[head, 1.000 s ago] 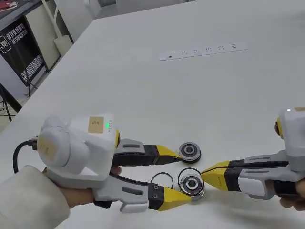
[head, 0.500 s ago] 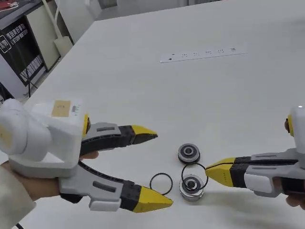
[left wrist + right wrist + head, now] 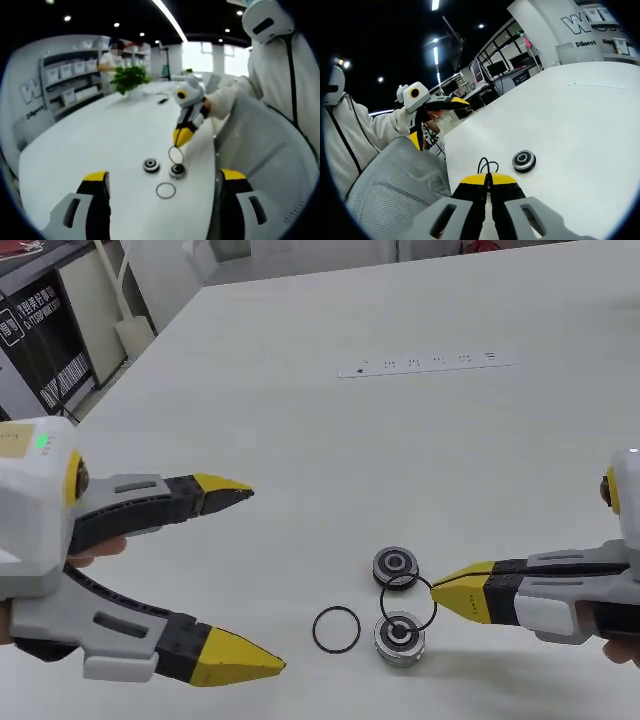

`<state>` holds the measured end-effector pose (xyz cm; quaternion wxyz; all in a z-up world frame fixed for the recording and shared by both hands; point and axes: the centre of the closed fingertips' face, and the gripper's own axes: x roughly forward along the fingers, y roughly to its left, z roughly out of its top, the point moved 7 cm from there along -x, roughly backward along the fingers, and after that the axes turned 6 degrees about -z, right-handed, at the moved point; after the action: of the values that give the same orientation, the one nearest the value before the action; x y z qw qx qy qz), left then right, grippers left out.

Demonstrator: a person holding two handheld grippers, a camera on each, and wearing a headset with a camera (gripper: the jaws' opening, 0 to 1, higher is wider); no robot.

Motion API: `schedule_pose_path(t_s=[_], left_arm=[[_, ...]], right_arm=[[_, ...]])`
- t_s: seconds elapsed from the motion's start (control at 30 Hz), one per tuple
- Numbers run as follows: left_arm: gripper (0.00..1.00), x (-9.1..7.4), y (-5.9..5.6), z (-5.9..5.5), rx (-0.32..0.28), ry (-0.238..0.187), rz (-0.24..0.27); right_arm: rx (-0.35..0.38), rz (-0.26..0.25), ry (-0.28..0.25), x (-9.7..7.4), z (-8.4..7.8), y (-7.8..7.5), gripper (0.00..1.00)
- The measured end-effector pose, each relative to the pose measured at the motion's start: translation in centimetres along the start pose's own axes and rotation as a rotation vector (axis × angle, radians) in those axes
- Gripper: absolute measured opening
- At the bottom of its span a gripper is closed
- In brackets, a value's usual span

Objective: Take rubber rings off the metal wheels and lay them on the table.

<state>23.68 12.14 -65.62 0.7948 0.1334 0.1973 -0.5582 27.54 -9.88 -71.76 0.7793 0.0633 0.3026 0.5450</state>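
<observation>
My right gripper (image 3: 441,590) is shut on a thin black rubber ring (image 3: 408,600), which hangs at its yellow tips over two metal wheels: one further off (image 3: 396,565), one nearer (image 3: 399,636). In the right gripper view the ring (image 3: 489,164) sticks out of the closed tips (image 3: 488,181), with a wheel (image 3: 524,160) just beyond. A second ring (image 3: 336,629) lies flat on the white table (image 3: 300,420) left of the near wheel. My left gripper (image 3: 250,578) hovers wide open, well left of the wheels, holding nothing. The left gripper view shows the loose ring (image 3: 165,190) and both wheels (image 3: 151,165) ahead.
A white power strip (image 3: 428,362) lies across the far table. The table's left edge drops to a dark stand with a barcode sign (image 3: 45,350). A grey mesh chair back (image 3: 390,195) and the person's white sleeve (image 3: 225,102) stand close to the near edge.
My left gripper has drawn back to the left, away from the near wheel, and spread its jaws wider. The right gripper has kept hold of the ring, which now hangs free of the wheel.
</observation>
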Motion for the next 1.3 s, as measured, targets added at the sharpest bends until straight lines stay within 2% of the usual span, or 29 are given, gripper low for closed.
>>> schedule_pose_path(t_s=[0.2,0.37,0.5,0.87,1.13,1.3], left_arm=[[0.96,-2.1,0.2,-0.3,-0.001,0.001,0.039],[0.97,-3.8,-0.2,-1.1,-0.027,0.000,0.088],[0.98,-4.6,-0.6,-1.8,-0.051,-0.003,0.113],[0.99,-5.4,-1.7,-3.1,-0.103,-0.027,0.149],[0.98,-5.4,-2.2,-3.6,-0.124,-0.043,0.158],[0.98,-5.3,-2.5,-3.7,-0.137,-0.050,0.162]], right_arm=[[-0.018,0.012,0.011,0.2,0.8,0.3,0.00],[-0.035,0.026,0.026,0.6,1.2,0.7,0.00],[-0.051,0.043,0.036,1.1,1.6,1.1,0.00],[-0.085,0.081,0.069,2.3,2.1,2.1,0.00],[-0.099,0.102,0.088,3.3,2.3,2.5,0.00],[-0.114,0.119,0.114,4.5,2.1,2.6,0.00]])
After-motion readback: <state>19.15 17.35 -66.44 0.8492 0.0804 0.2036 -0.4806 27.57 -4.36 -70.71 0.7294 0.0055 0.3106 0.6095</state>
